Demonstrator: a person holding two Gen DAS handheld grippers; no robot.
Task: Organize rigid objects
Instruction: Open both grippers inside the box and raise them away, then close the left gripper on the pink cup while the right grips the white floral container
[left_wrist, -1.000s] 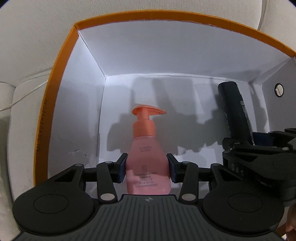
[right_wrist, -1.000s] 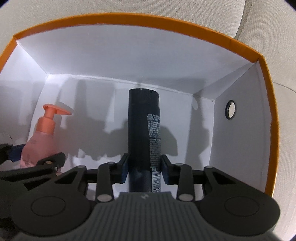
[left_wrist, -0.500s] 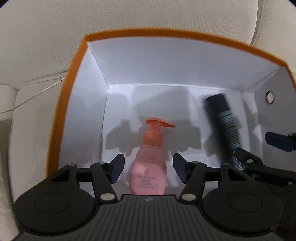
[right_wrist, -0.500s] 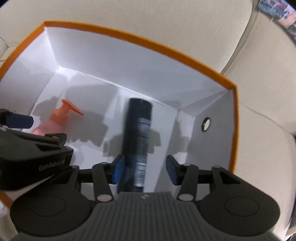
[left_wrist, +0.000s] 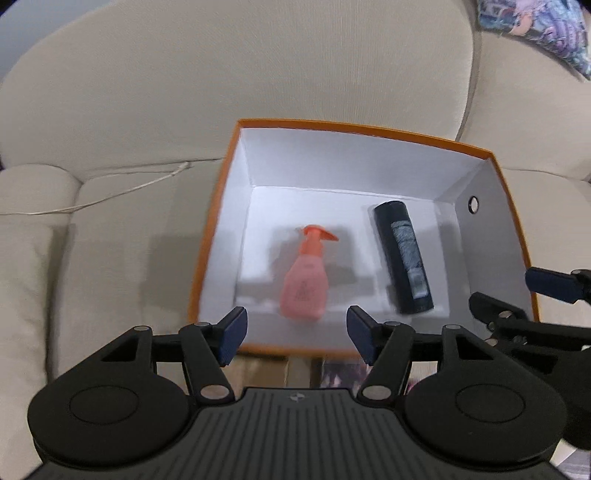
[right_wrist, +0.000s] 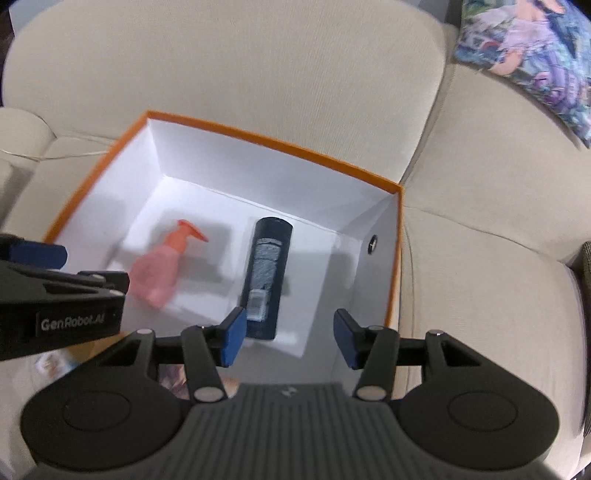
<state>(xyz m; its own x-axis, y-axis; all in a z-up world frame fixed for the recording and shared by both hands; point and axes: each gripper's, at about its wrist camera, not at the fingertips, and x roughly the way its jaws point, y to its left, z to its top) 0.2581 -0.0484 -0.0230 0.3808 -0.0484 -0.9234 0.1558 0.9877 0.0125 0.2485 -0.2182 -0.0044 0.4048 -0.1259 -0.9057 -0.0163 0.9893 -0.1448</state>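
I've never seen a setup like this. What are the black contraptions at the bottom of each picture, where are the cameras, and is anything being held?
Each black contraption is a two-finger gripper that a person holds in one hand; there is no robot arm. A camera sits on each, looking forward along its fingers. One picture looks past the left gripper, the other past the right gripper. Both look down into an orange-rimmed box with white walls, resting on a beige sofa. Inside stand a pink pump bottle and a dark spray can. Neither is held: both pairs of jaws are opening, with nothing between them.
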